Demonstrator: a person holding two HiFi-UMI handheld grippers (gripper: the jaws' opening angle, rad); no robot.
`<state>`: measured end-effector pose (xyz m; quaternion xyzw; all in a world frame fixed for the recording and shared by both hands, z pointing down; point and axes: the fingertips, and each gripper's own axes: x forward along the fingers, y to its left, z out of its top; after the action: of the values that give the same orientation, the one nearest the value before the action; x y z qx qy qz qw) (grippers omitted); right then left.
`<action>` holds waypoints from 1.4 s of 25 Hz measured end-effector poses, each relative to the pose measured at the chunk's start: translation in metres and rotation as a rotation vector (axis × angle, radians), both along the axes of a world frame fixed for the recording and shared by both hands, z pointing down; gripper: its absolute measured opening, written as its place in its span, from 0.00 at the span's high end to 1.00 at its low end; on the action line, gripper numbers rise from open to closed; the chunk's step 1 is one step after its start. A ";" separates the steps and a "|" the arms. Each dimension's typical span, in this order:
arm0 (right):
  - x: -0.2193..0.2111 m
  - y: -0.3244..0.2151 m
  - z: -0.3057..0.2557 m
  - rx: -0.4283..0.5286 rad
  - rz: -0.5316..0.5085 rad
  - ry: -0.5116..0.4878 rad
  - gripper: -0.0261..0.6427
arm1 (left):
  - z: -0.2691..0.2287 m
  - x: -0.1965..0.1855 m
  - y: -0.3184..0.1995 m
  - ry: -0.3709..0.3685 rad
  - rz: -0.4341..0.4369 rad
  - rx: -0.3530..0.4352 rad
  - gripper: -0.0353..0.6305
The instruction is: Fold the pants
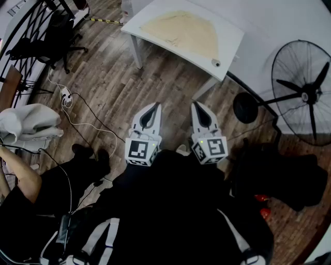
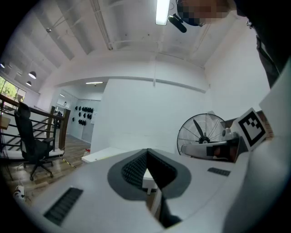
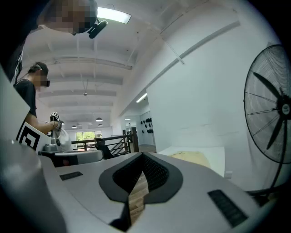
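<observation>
While both tools hang near the body, folding looks unstarted: left gripper (image 1: 154, 107) and right gripper (image 1: 197, 106) have jaws together, empty. Tan pants (image 1: 182, 32) lie on the white table (image 1: 230, 43) at twelve o'clock. The next move probably calls for stepping closer and opening the jaws.

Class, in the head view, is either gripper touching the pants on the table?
No: the left gripper and right gripper are held over the wooden floor, short of the white table where the pants lie.

Loft-style office, pretty sure: wood floor (image 1: 114, 83), table (image 1: 232, 37) ahead of left gripper (image 1: 154, 105), office chair (image 1: 54, 39) far to its left, fan (image 1: 305, 93) beyond right gripper (image 1: 197, 105), ceiling strip light (image 2: 162, 11).
</observation>
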<state>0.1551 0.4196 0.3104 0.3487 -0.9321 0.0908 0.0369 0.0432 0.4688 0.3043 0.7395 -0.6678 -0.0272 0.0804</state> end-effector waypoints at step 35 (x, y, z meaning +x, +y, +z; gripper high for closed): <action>-0.138 -0.125 0.034 -0.074 0.018 -0.042 0.95 | 0.048 -0.125 -0.130 -0.013 0.079 -0.092 0.94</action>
<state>0.0174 0.2946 0.3448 0.3536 -0.9254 0.1329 0.0293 -0.0814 0.3388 0.3519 0.7609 -0.6392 0.0115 0.1108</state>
